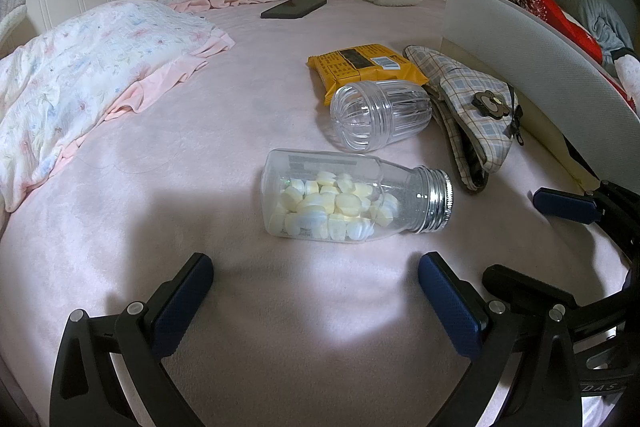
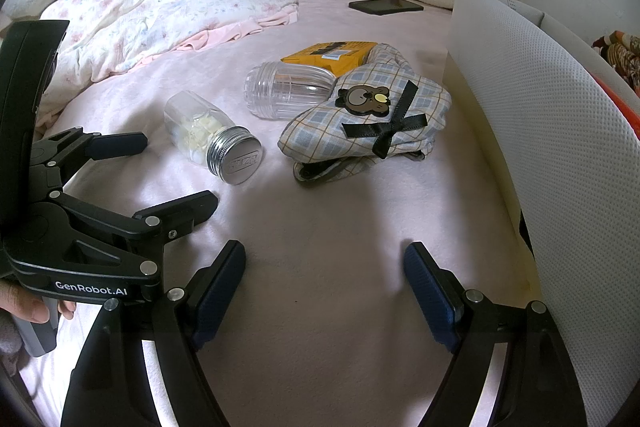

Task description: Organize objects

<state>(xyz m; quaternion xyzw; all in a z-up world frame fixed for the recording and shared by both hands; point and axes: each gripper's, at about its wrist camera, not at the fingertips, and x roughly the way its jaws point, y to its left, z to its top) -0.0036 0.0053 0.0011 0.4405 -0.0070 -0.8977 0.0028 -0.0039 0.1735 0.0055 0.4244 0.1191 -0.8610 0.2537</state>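
Four small things lie loose on the pink bed cover [image 1: 200, 167]: a clear bottle of pale tablets [image 1: 344, 203] on its side with its silver screw cap [image 2: 240, 157] on, an empty ribbed clear jar [image 1: 380, 115] also on its side just beyond it, a yellow snack packet [image 1: 360, 65] behind the jar, and a plaid pouch with a bear badge [image 2: 368, 115] to the right, just beside a white mesh-walled bin [image 2: 560, 131]. A dark phone [image 1: 294, 7] rests well apart, near the pillows.

Both tools hang above the cover with nothing in them. The left gripper [image 1: 316, 291] has its jaws spread wide, aimed at the tablet bottle just ahead; the right gripper [image 2: 324, 287] is likewise released and faces the pouch.

Nothing seems sorted yet, so this looks like the opening approach. The likely next move is for the left jaws to straddle the bottle's round body across its width and close gently, since it could roll on the soft cover, while the right takes the pouch toward the bin.
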